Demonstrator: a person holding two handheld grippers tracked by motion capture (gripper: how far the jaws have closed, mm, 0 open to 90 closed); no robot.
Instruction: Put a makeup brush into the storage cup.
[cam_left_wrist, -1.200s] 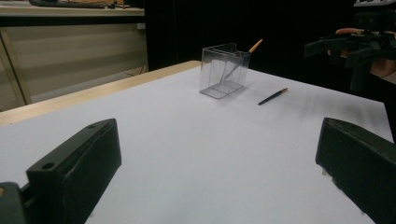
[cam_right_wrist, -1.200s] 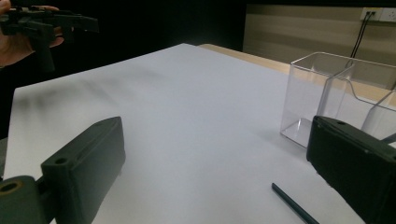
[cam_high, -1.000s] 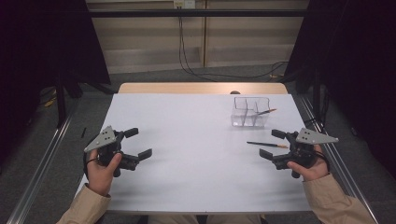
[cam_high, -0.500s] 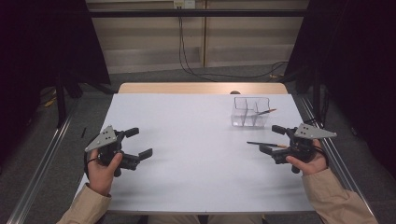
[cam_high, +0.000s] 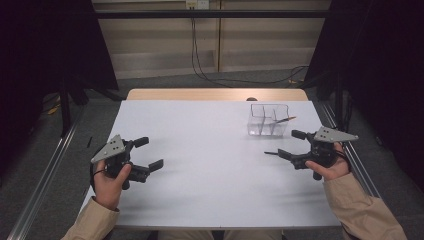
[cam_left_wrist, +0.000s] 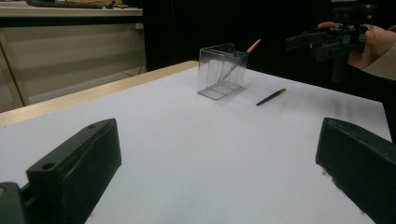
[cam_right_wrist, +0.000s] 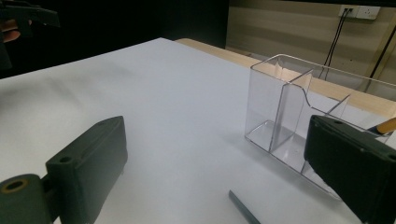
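A clear plastic organiser (cam_high: 268, 120) with several compartments stands at the table's back right; a thin brush with an orange end (cam_high: 287, 119) leans in it. A dark pencil-like stick (cam_high: 271, 152) lies on the white table just in front of it. My right gripper (cam_high: 291, 144) hovers open over that stick, and the stick's tip (cam_right_wrist: 243, 207) shows low between its jaws. The organiser (cam_right_wrist: 299, 121) is just ahead of the right jaw. My left gripper (cam_high: 149, 153) is open and holds nothing at the front left. From there the organiser (cam_left_wrist: 222, 72) and the stick (cam_left_wrist: 271, 97) sit far off.
The white table top (cam_high: 210, 150) has a wooden strip (cam_high: 215, 94) along its far edge. Metal rails (cam_high: 45, 175) run along both sides of the table. Cables hang down the back wall (cam_high: 192, 45).
My right gripper has moved left and a little forward, and now stands over the stick lying on the table. The left gripper has stayed put.
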